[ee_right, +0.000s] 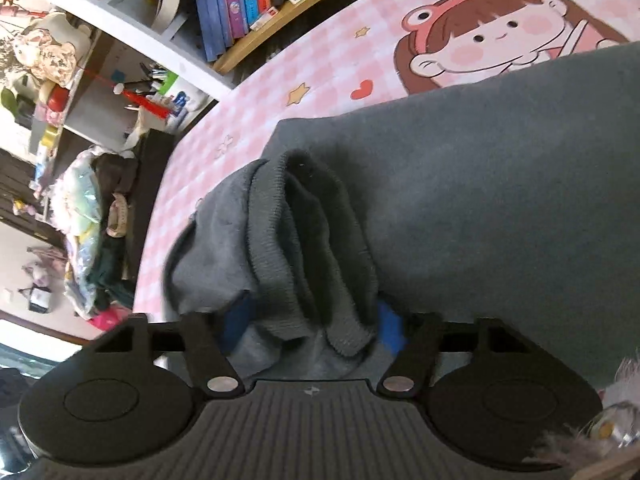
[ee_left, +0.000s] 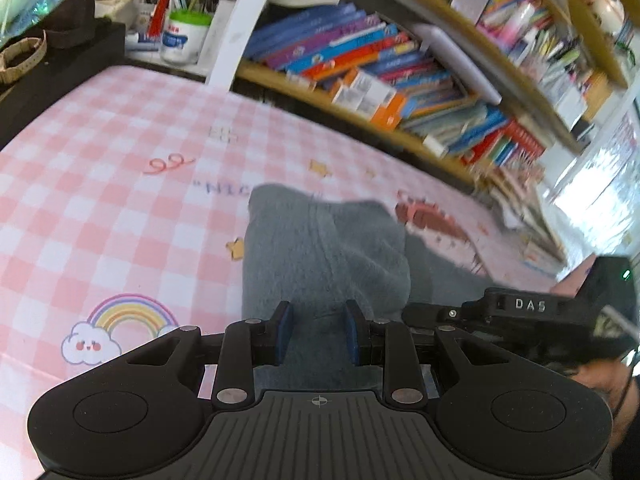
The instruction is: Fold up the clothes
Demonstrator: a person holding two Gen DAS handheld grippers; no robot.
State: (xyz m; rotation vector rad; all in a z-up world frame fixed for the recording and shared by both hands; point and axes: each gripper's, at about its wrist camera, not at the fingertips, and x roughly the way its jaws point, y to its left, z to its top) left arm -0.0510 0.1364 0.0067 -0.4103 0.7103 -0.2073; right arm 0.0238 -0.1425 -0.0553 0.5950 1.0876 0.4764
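A grey sweatshirt (ee_left: 320,248) lies on the pink checked table cover (ee_left: 100,200), partly bunched. My left gripper (ee_left: 316,332) hovers over its near edge, blue pads (ee_left: 282,332) part way apart with only cloth showing below the gap. In the right wrist view the main grey panel (ee_right: 500,200) lies flat, and a ribbed cuff (ee_right: 312,248) is bunched up between the widely spread fingers of my right gripper (ee_right: 314,322). The cloth drapes over both blue pads (ee_right: 390,324) and partly hides them. My right gripper's body (ee_left: 520,308) shows beside the left one.
A bookshelf (ee_left: 400,72) packed with books runs along the table's far edge. Pen pots and a white tub (ee_left: 184,36) stand at the far left corner beside a dark box (ee_left: 60,60). A person's hand (ee_left: 608,380) shows at the right. Piled clutter (ee_right: 92,240) lies beyond the table's left edge.
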